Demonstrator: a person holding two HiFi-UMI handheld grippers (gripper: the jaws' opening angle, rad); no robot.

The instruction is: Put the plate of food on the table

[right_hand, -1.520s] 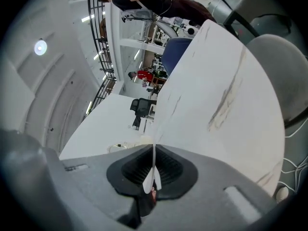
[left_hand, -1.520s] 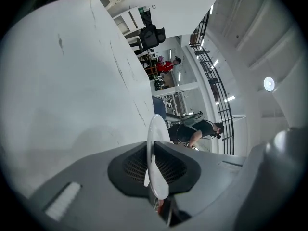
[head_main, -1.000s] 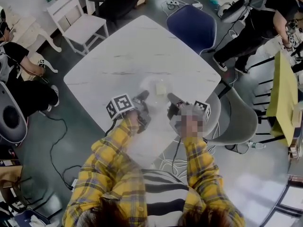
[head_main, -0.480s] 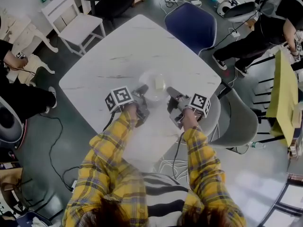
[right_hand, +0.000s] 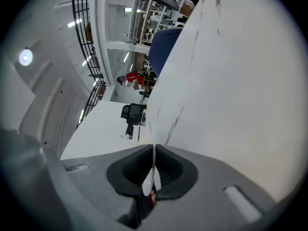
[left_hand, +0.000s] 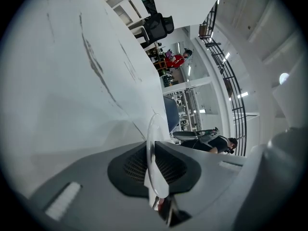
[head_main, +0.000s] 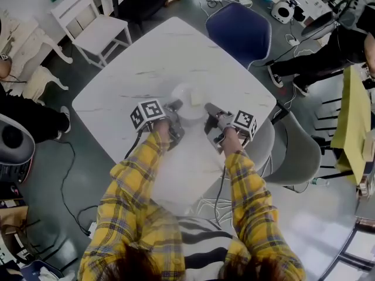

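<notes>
A clear round plate (head_main: pixel 186 93) with a pale yellow piece of food (head_main: pixel 197 100) on it is just over the white table (head_main: pixel 140 69), near its front edge; I cannot tell whether it touches. My left gripper (head_main: pixel 176 106) is shut on the plate's left rim (left_hand: pixel 150 148). The thin edge runs between the dark pads (left_hand: pixel 129 170). My right gripper (head_main: pixel 208 108) pinches the right rim (right_hand: pixel 154 165), its jaws still closing on the edge. Both grippers lie on their sides, level with the tabletop.
A blue chair (head_main: pixel 240 31) stands at the table's far corner, and a white chair (head_main: pixel 94 25) at the far left. To the right of my right arm is a grey chair (head_main: pixel 293 151). People sit at the left edge (head_main: pixel 23 116) and upper right (head_main: pixel 340 40). Cables lie on the floor.
Both grippers and the plate have moved a little farther in over the table. The grip on the two rims is the same.
</notes>
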